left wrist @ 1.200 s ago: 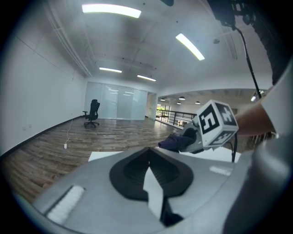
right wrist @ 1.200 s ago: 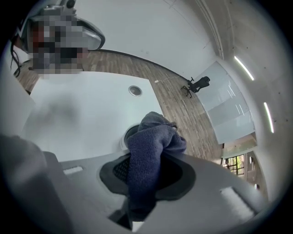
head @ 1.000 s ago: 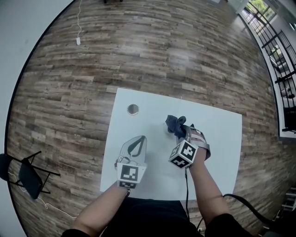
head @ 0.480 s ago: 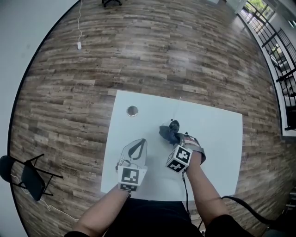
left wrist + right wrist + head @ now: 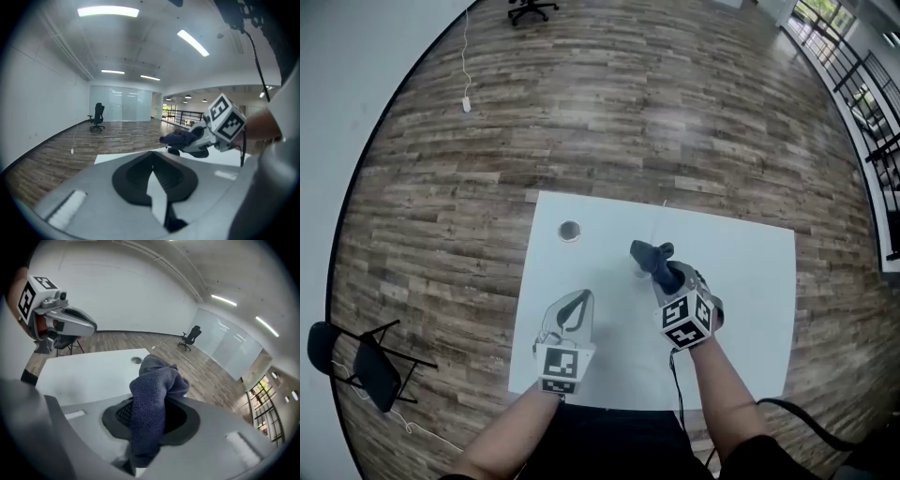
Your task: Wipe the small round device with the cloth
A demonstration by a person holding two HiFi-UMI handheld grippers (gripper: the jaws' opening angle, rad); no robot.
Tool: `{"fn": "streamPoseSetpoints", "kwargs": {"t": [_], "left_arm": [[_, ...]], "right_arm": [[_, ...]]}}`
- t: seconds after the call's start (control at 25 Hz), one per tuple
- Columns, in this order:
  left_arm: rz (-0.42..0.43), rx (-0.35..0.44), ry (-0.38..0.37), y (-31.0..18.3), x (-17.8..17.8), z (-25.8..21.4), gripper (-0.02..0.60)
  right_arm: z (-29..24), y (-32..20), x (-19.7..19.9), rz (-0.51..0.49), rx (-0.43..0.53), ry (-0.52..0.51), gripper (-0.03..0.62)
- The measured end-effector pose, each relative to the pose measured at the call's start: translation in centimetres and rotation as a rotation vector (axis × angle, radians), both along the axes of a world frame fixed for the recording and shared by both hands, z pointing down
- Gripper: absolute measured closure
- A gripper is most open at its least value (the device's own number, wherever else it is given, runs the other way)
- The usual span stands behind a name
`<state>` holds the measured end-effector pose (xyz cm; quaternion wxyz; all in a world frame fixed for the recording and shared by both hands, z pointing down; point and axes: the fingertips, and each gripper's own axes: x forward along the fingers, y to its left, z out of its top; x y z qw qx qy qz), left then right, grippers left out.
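The right gripper [image 5: 671, 277] is clamping a dark blue-grey cloth [image 5: 652, 257], a soft, nubbly knit bunched into a thick roll. In the right gripper view its jaws are pinching narrowly on the fabric, which is covering most of the black ribbed pads [image 5: 123, 414]. The roll's long axis is running along the gripper's own line, pointing away from the person and a little to the left over the smooth white table [image 5: 741, 281].

The small round device [image 5: 174, 151] is showing in the left gripper view as a low, dark, rounded shape lying on the table directly under the cloth's free end. Whether the two are touching cannot be told, and its facing cannot be made out.

The left gripper [image 5: 581, 296], grey moulded plastic, is pointing out over the table's left part, its jaws drawn together on nothing. A metal-rimmed ring [image 5: 569, 231] is sitting in the tabletop, well apart from the cloth.
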<state>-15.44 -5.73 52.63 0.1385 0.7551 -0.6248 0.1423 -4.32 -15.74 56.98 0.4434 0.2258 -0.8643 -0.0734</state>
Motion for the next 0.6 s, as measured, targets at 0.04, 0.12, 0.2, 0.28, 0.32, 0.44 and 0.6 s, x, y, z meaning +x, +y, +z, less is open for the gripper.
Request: {"fn": "streamPoseSetpoints", "kwargs": {"t": [0.04,0.12,0.2,0.28,0.32,0.44,0.6], "left_arm": [[0.000,0.002,-0.001,0.0,0.1,-0.1,0.574],[0.000,0.003,-0.002,0.0,0.4,-0.2,0.574],[0.000,0.001,-0.003,0.1,0.5,-0.1,0.574],[-0.004,-0.004,-0.003,0.5,0.5,0.1,0.574],[-0.009,-0.008,-0.003,0.7,0.4,0.3,0.574],[-0.033,-0.024,0.001,1.1,-0.1,0.8,0.574],[-0.046,-0.035,0.004,1.4,-0.1,1.1,0.574]], "right_arm": [[0.1,-0.8,0.2,0.000,0.019,0.018,0.503],[0.8,-1.7,0.3,0.000,0.018,0.042,0.503],[1.8,-2.0,0.4,-0.002,0.004,0.069,0.503],[2.5,-2.1,0.6,0.001,-0.002,0.090,0.503],[2.8,-2.1,0.8,0.005,-0.003,0.098,0.503],[3.3,-2.3,1.4,0.020,-0.014,0.117,0.503],[4.3,-2.6,2.3,0.030,-0.037,0.144,0.503]]}}
